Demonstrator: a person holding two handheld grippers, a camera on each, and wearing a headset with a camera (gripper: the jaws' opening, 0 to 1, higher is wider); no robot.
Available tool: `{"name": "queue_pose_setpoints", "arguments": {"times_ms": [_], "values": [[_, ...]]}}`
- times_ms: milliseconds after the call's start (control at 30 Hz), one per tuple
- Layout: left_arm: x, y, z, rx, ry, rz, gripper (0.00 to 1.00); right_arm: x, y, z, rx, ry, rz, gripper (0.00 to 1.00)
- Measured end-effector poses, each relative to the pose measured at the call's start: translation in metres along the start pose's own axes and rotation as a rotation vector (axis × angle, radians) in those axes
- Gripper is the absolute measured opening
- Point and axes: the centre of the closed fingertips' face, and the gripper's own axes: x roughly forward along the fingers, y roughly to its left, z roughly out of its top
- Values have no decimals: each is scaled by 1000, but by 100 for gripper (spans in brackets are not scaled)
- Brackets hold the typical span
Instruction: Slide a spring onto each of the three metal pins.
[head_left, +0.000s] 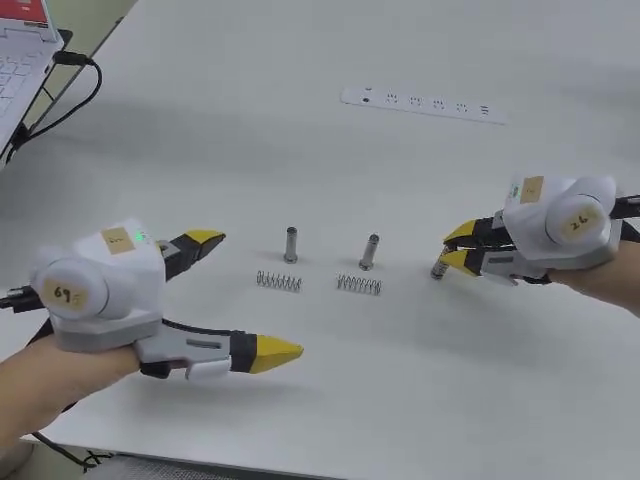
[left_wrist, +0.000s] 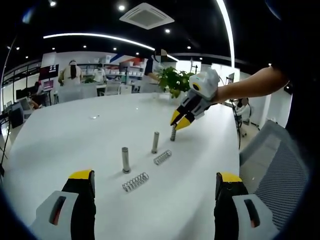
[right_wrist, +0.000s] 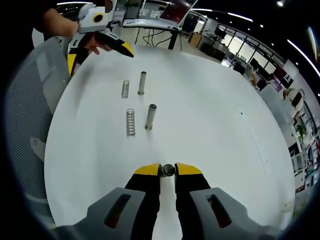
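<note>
Right hand-held gripper (right_wrist: 167, 169), nearly closed, gripping pin (right_wrist: 167, 171)

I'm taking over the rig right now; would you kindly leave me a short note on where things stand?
Grippers: the left hand-held gripper is open and holds nothing. The right hand-held gripper has its jaws narrow around the top of the right pin; whether it grips is unclear.
Done: the right pin appears to carry a spring.
Left: the left pin and the middle pin stand upright and bare. The left spring and the middle spring lie flat, one in front of each.
</note>
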Motion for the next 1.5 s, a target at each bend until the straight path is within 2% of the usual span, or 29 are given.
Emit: {"name": "queue_pose_setpoints", "arguments": {"times_ms": [233,800,1167,1500], "values": [[0,0,1,0,-4,1,98,0,-1,-1,9,2,-4,9],[-2,0,5,6,-10,0,98,-8,-4,10,39,-31,-24,12],[-2,-1,10,16,-14,-4,98,-25,-9,22,67,-89,-64,12],[-1,-1,11,19,-13,-7,98,-39,-3,35,57,-133,-66,11]]}}
